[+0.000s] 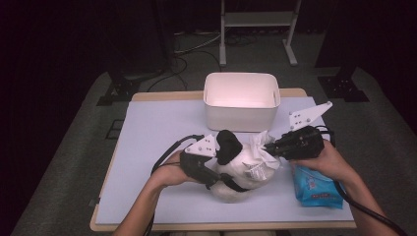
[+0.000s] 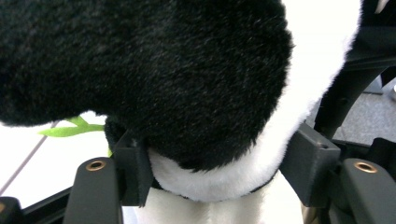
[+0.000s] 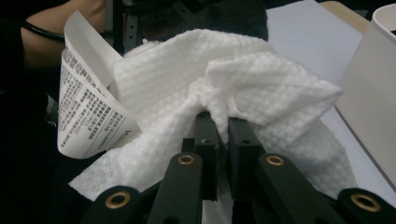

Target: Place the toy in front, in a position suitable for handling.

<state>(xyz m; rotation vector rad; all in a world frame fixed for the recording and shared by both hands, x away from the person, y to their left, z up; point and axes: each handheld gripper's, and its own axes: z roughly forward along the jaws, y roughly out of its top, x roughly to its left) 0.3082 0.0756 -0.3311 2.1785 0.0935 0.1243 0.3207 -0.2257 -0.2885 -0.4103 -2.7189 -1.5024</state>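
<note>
Plush panda toy (image 1: 235, 169), black-and-white, soft fur, lies at lower centre of the high view on the pale blue-grey desk (image 1: 152, 132), between the two hands. One toy counted.

Left claw (image 1: 209, 172), lower centre-left of the high view: jaws set round the toy's body, pads pressing into white fur on either side in the left gripper view (image 2: 219, 186), black fur bulging above. Judged a bracing hold, pinning the toy steady so the other hand can rub it.

Right claw (image 1: 269, 147), centre-right: jaws closed tight on a bunched white embossed wipe cloth (image 3: 224, 88), which fans out above the jaw tips in the right gripper view. Cloth lies against the toy's upper side in the high view; looks like cleaning work. One cloth counted.

White printed paper label (image 3: 88, 112), left of the right gripper view, curls beside the cloth; likely the toy's tag, attachment not clear. One.

Blue plastic wipes packet (image 1: 314, 189), lower right of the high view, flat on the desk just beside the right hand — probably the cloth's source, kept in reach. One.

White rectangular plastic bin (image 1: 241, 101), upper centre, open-topped, nothing seen inside, standing behind the toy. One.

Green strip (image 2: 70, 130), left of the left gripper view; cannot tell what it is.
</note>
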